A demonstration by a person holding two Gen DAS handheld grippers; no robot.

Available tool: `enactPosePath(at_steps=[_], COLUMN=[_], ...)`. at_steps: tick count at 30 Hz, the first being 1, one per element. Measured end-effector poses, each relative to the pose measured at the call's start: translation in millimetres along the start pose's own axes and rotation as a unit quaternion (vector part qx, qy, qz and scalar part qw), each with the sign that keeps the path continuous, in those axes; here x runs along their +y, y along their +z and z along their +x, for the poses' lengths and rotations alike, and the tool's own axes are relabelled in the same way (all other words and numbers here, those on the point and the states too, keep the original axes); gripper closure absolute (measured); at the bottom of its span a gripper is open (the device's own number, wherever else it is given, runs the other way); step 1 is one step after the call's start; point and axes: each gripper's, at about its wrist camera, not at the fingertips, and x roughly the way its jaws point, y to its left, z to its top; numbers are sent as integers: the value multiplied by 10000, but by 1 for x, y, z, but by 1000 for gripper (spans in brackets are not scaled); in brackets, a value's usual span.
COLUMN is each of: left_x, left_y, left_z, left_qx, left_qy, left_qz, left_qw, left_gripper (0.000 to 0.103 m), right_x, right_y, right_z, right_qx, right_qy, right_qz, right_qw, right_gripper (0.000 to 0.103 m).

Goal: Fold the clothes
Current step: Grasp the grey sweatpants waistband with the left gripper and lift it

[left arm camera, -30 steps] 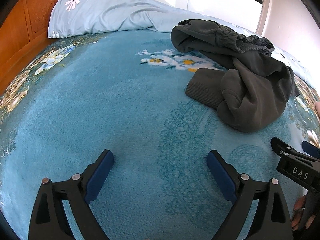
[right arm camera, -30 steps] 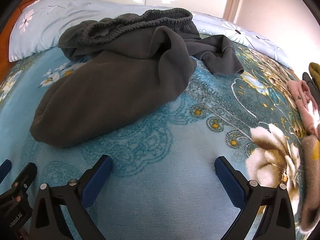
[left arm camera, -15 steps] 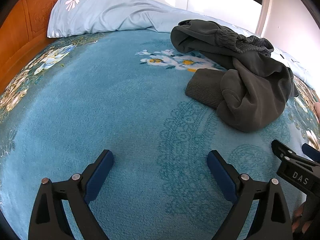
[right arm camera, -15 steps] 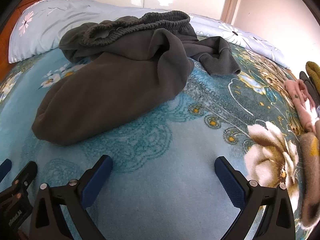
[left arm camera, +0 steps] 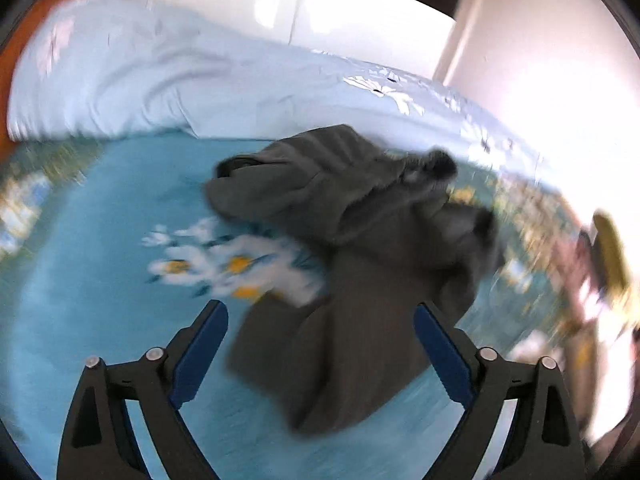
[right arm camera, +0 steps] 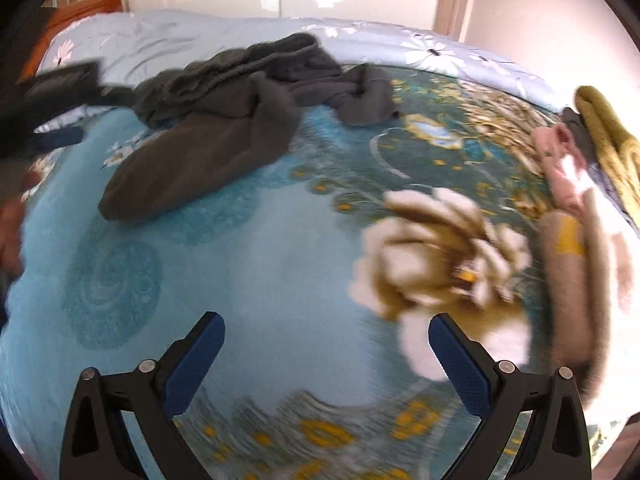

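Note:
A crumpled dark grey garment [left arm camera: 360,264] lies on the blue floral blanket [left arm camera: 100,288]. It also shows in the right wrist view [right arm camera: 224,128], further off at the upper left. My left gripper [left arm camera: 320,344] is open and empty, with the near end of the garment between and just beyond its fingertips. My right gripper [right arm camera: 326,354] is open and empty above bare blanket [right arm camera: 260,272], well short of the garment. The left view is motion-blurred.
A pale blue pillow and duvet [left arm camera: 132,76] lie at the head of the bed against an orange wooden headboard [right arm camera: 80,8]. Pink [right arm camera: 560,168], olive [right arm camera: 604,128] and tan [right arm camera: 576,280] clothes lie at the bed's right edge.
My left gripper has swung right and forward, so the grey garment now lies in front of its fingers. My right gripper has pulled back and turned right, so the garment looks smaller. Both stay open.

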Motion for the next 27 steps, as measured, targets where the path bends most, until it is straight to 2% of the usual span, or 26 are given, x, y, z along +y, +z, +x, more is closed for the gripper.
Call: enactPosePath(at_steps=[2, 4, 7, 9, 10, 12, 14, 16, 23, 27], left_x=[3, 7, 7, -1, -5, -9, -14, -10, 51, 90], left_y=[12, 23, 36, 42, 45, 50, 55, 52, 9, -17], left_z=[17, 31, 48, 56, 57, 55, 52, 40, -43, -91], left_qx=[72, 157, 151, 119, 108, 82, 56, -42, -339, -478], left_qy=[-5, -70, -175, -18, 129, 434, 739, 832, 696, 666], left_qz=[-491, -968, -1522, -1478, -1399, -1262, -1123, -1052, -1127, -1198], left_qw=[9988, 9952, 9881, 9889, 9900, 9910, 9909, 9910, 9906, 9894], left_gripper=[27, 34, 37, 41, 56, 74, 83, 87, 89, 92], right_x=[-13, -23, -31, -35, -38, -43, -48, -51, -51, -49], right_y=[-4, -12, -21, -27, -31, -36, -39, -43, -34, -27], right_z=[-10, -17, -26, -28, -28, -25, -24, -23, -41, -52], right_qx=[-82, -278, -435, -416, -415, -293, -129, -104, -334, -364], right_qy=[74, 226, 289, 303, 326, 400, 453, 480, 560, 809], right_qz=[103, 222, 281, 232, 218, 251, 309, 418, 629, 822], right_qw=[9999, 9991, 9982, 9984, 9984, 9985, 9984, 9979, 9959, 9927], right_gripper=[0, 0, 0, 0, 0, 0, 0, 0, 0, 0])
